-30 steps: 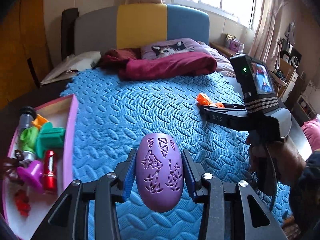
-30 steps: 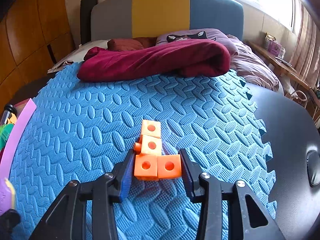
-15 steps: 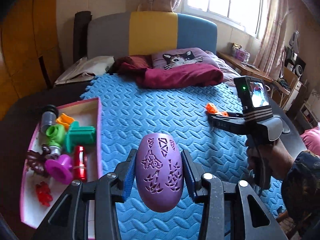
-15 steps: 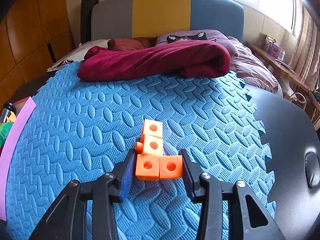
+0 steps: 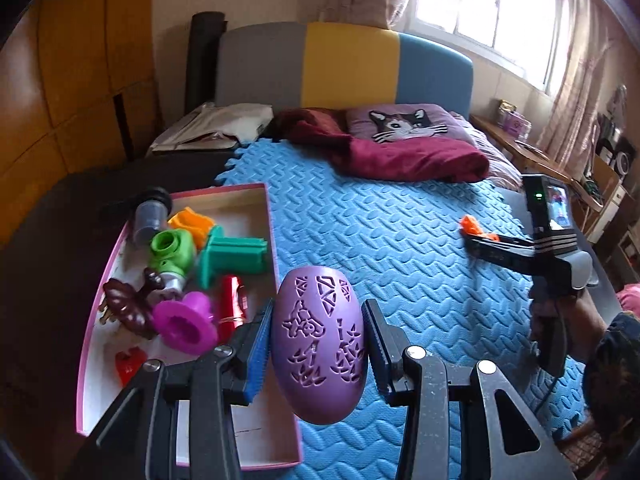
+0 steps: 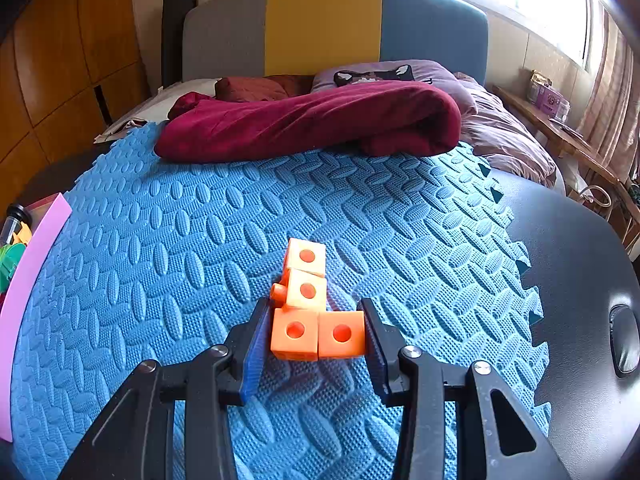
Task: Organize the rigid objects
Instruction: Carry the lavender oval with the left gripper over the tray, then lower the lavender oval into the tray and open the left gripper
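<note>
The left tool (image 5: 318,344) clamps a purple egg (image 5: 319,346) just right of the pink tray (image 5: 90,344) of toys at its 10 o'clock, while the right tool (image 6: 318,334) grips orange blocks (image 6: 316,312) on the blue mat (image 6: 180,240).

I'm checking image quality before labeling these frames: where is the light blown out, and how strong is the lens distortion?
Left wrist view: window overexposed, purple egg sharp in the left gripper, headboard and edges bowed by fisheye. Right wrist view: top right corner washed white, orange blocks crisp between the right gripper fingers, blue mat bulging, dark vignette corners.
</note>
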`<state>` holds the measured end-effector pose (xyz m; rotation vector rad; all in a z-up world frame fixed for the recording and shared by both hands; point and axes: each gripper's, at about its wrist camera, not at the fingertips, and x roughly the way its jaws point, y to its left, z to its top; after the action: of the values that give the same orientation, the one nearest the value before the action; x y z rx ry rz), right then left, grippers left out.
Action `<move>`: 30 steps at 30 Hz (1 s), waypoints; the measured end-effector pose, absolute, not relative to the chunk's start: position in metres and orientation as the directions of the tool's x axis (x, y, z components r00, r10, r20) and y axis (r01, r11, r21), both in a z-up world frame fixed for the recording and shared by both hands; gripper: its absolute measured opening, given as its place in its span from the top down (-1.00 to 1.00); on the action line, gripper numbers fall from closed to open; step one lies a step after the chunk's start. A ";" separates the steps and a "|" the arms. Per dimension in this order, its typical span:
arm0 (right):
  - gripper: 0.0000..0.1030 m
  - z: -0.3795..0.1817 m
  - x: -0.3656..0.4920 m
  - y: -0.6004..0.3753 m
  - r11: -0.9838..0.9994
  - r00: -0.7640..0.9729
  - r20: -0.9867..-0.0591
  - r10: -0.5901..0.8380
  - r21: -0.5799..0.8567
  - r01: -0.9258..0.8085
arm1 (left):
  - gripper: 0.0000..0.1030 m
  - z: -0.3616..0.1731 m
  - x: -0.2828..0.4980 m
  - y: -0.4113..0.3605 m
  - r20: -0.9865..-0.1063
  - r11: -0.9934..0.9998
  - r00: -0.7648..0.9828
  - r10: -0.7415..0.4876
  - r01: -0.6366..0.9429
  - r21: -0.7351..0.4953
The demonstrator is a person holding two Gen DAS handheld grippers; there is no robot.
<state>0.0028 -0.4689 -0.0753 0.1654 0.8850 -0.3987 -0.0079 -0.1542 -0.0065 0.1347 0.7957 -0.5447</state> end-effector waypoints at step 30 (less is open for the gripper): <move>0.17 -0.075 0.003 -0.469 0.914 0.563 -0.779 -0.275 -0.031 0.404 | 0.14 -0.059 0.034 -0.048 -0.784 0.906 0.494 -0.376 0.373 -0.199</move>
<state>0.0028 -0.4691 -0.0746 0.1580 0.8864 -0.4020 0.0337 -0.0482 -0.0588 -0.0034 0.9514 -0.4539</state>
